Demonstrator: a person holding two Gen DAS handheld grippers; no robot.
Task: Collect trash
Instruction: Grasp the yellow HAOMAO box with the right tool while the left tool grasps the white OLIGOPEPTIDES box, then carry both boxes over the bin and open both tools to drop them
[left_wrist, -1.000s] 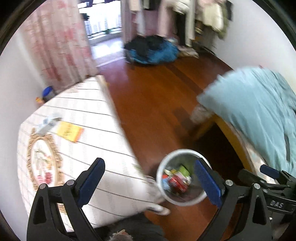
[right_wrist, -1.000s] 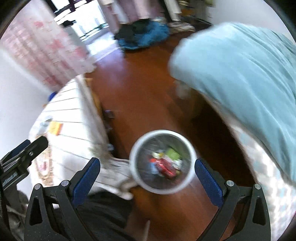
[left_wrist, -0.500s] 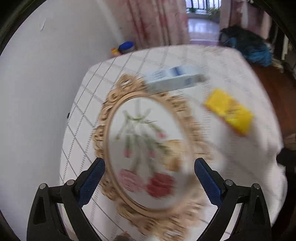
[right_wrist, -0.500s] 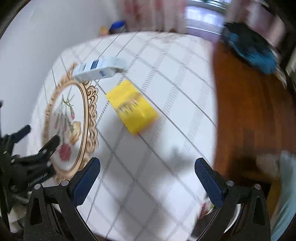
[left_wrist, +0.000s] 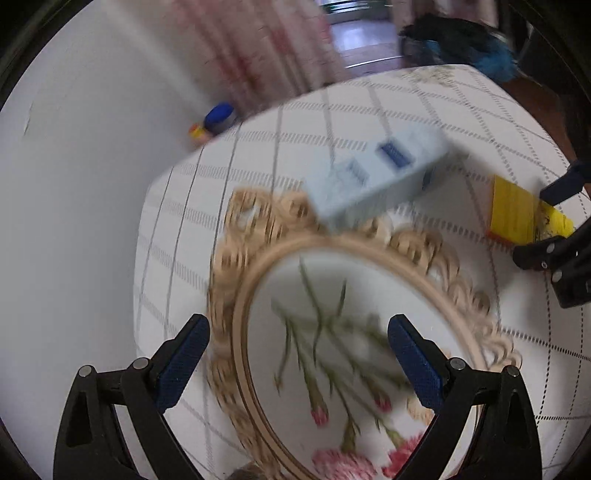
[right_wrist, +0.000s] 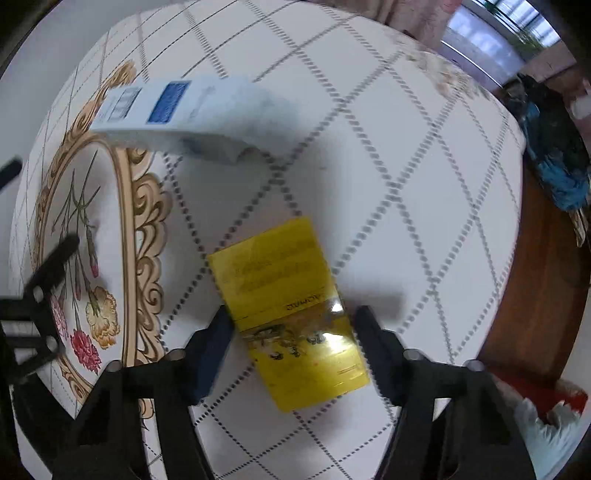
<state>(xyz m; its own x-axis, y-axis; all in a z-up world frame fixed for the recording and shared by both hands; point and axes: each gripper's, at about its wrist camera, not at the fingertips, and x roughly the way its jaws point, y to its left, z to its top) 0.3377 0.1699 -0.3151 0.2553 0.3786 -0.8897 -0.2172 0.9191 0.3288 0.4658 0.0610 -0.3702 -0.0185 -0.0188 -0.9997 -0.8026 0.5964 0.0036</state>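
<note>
A flat yellow packet (right_wrist: 280, 280) lies on the white checked tablecloth (right_wrist: 406, 184). My right gripper (right_wrist: 293, 332) straddles its near end, open, jaws narrowed with one finger close on each side; a small gap shows on the right. A white box with blue labels (right_wrist: 192, 110) lies farther off, on the rim of the gold-framed flower motif (right_wrist: 125, 236). My left gripper (left_wrist: 299, 354) hovers open over that motif (left_wrist: 332, 332) with nothing between its fingers. The white box (left_wrist: 376, 177) sits ahead of it, and the yellow packet (left_wrist: 513, 210) lies at the right.
A white wall runs along the table's left side, with a small blue-capped object (left_wrist: 218, 118) by it. A dark blue heap of clothes (right_wrist: 554, 147) lies on the wooden floor (right_wrist: 535, 295) beyond the table's right edge. Pink curtains (left_wrist: 266, 48) hang behind.
Both grippers swung from the bin on the floor to the table. The right one dropped onto the yellow packet and its jaws narrowed. The left one moved nearer the white box.
</note>
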